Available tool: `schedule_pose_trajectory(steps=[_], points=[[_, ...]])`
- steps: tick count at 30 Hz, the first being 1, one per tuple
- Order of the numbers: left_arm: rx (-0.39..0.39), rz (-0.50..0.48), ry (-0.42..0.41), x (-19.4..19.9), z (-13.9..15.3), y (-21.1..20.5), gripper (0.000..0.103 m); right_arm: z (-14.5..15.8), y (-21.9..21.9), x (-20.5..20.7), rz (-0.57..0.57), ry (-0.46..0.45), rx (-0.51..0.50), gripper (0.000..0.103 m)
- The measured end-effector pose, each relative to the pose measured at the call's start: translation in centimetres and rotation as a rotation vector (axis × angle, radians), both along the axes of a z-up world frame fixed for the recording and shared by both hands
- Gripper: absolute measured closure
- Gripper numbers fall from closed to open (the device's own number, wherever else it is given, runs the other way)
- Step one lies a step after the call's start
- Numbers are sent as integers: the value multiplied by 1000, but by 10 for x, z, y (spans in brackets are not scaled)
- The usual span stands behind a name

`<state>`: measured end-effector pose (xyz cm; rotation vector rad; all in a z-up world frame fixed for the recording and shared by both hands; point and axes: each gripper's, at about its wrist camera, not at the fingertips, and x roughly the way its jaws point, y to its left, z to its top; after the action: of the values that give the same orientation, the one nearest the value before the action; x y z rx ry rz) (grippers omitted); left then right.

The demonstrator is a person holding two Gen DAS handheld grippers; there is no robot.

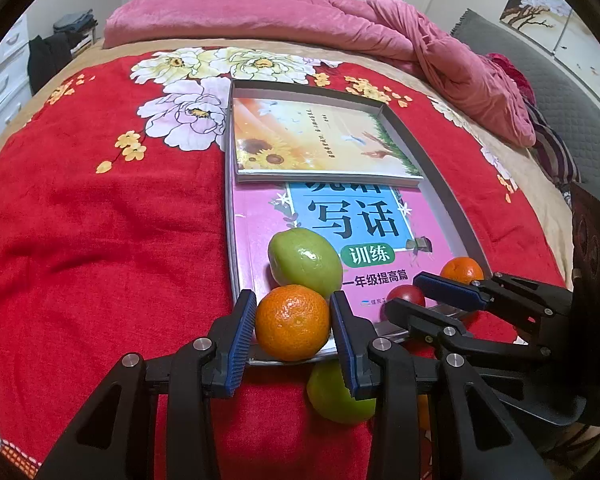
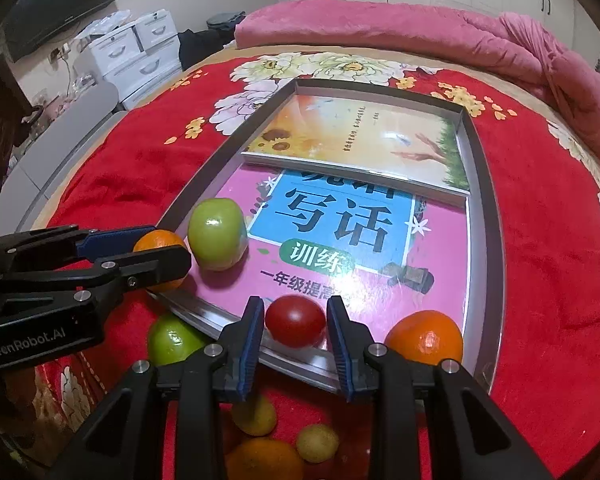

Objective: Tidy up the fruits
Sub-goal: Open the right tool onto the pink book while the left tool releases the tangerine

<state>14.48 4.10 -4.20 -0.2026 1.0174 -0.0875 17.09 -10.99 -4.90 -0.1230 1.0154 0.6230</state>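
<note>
The left gripper [image 1: 293,322] is squeezing an orange [image 1: 292,322] over the tray [image 1: 452,208] edge; the right gripper [image 2: 296,324] is squeezing a tomato [image 2: 295,321]. Each should be laid down gently inside, so nothing is rolling off.

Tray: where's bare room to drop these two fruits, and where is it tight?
The pink book is bare between the green apple and the tray's right wall, below the sunflower book, itself bare. The near edge is crowded: left gripper with an orange, right gripper around a red fruit, another orange at the corner.
</note>
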Motion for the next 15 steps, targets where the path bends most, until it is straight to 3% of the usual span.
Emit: schedule_pose_trajectory(steps=[4,15], points=[[2,2,-2,-1,1,0,64,3,2,-2,5,-8,-2,69],[-6,6,-4,-3,4,2,64,19,-7,-10,-16,-63,36,52]])
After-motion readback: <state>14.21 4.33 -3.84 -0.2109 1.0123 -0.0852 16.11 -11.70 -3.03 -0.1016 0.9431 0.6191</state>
